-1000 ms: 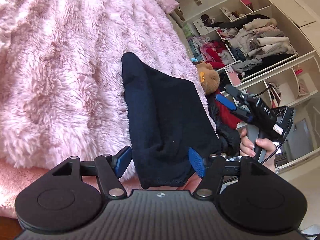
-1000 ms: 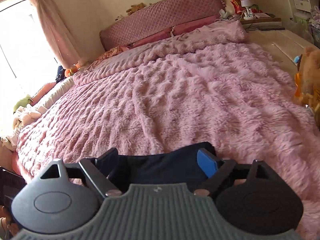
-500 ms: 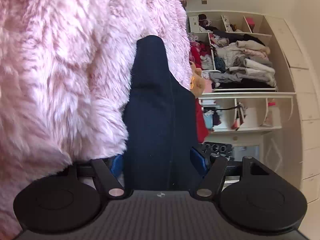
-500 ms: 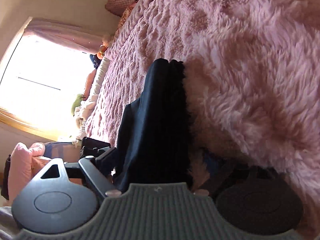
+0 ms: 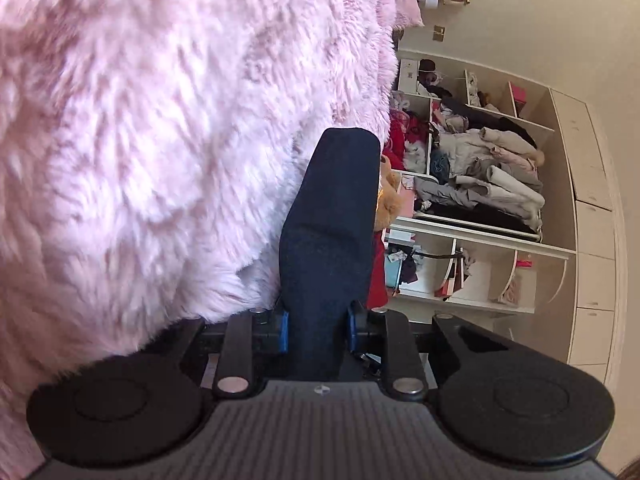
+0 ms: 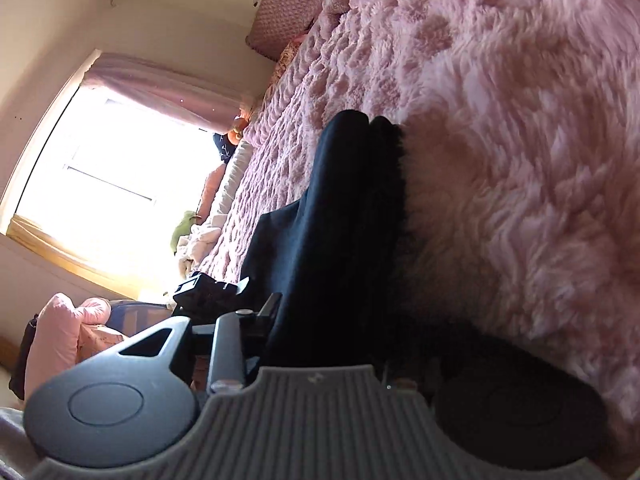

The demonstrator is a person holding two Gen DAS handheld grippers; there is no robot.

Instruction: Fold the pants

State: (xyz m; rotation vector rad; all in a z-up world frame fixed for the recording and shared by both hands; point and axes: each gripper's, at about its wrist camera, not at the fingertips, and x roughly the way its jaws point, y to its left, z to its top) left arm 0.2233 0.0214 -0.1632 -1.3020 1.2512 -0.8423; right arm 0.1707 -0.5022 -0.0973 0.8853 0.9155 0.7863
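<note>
Navy pants (image 5: 328, 240) gripped at both near corners on the pink fleece blanket (image 5: 160, 140).
Jaws stood wide a second ago; now the left gripper (image 5: 316, 330) and right gripper (image 6: 320, 332) are closing on the folded fabric, so lifting can begin.

Bed with fluffy pink blanket (image 5: 160, 140), dark navy pants (image 5: 332, 216) lying on it
</note>
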